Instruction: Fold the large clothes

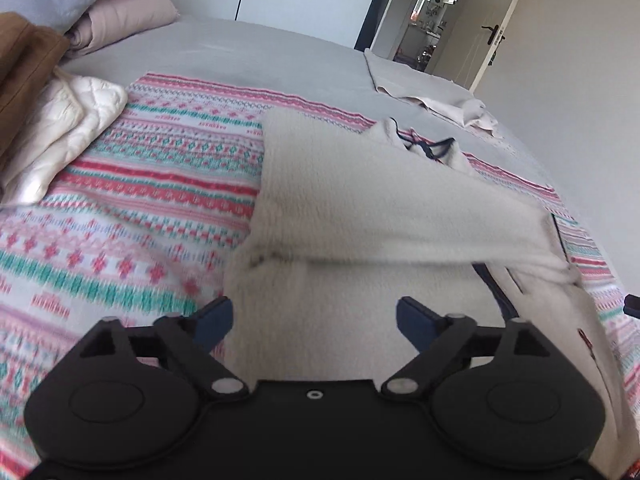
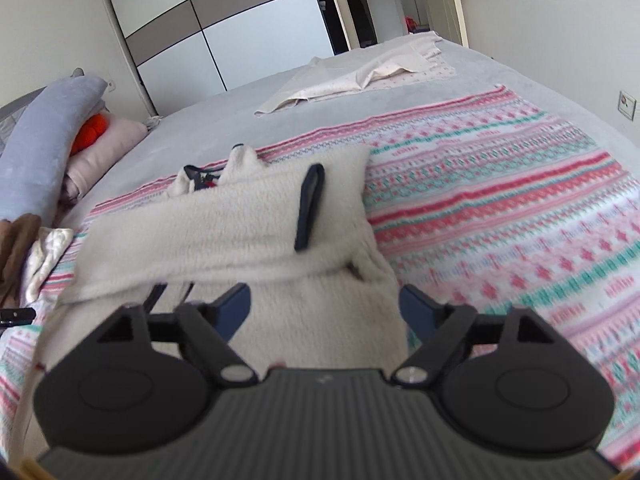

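Both the left gripper (image 1: 314,318) and right gripper (image 2: 324,308) gape wide, holding nothing, above the near end of the cream fleece garment (image 1: 360,216). It lies partly folded on a striped blanket (image 1: 160,168) covering the bed (image 1: 240,52).

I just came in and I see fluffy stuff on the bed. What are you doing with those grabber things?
A person holds a gripper in each hand and is folding a fluffy cream jacket that lies on a striped pink and green blanket on the bed. Its sleeves are already laid across its middle. The left gripper and the right gripper are both open over the jacket's near end, gripping nothing.
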The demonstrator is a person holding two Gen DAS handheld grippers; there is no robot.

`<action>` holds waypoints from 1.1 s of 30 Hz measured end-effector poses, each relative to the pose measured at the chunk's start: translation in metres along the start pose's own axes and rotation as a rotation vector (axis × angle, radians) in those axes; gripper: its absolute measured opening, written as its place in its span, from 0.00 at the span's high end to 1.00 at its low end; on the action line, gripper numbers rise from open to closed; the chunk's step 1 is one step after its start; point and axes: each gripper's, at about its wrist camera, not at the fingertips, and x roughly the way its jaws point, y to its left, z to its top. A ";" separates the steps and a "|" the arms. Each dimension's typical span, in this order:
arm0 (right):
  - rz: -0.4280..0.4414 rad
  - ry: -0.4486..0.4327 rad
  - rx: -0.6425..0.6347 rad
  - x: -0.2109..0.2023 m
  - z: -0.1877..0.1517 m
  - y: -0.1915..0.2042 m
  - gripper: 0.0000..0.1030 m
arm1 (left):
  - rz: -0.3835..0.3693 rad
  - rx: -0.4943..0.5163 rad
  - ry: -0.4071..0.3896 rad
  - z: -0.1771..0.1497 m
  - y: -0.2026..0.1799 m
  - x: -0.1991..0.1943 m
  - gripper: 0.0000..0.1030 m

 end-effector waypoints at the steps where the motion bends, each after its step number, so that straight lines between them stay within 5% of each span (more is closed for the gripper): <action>1: 0.016 0.007 0.000 -0.009 -0.007 -0.003 0.12 | -0.008 0.000 0.005 -0.008 0.000 -0.008 0.04; 8: 0.057 0.088 -0.003 -0.053 -0.056 -0.013 0.04 | -0.035 -0.019 0.055 -0.058 0.011 -0.049 0.00; 20: 0.163 0.219 0.155 -0.072 -0.121 -0.047 0.03 | -0.273 -0.248 0.185 -0.130 0.057 -0.075 0.00; 27: 0.345 0.212 0.351 -0.074 -0.136 -0.070 0.03 | -0.412 -0.298 0.234 -0.151 0.051 -0.080 0.01; 33: 0.498 0.220 0.482 -0.069 -0.150 -0.080 0.08 | -0.564 -0.444 0.265 -0.172 0.056 -0.073 0.03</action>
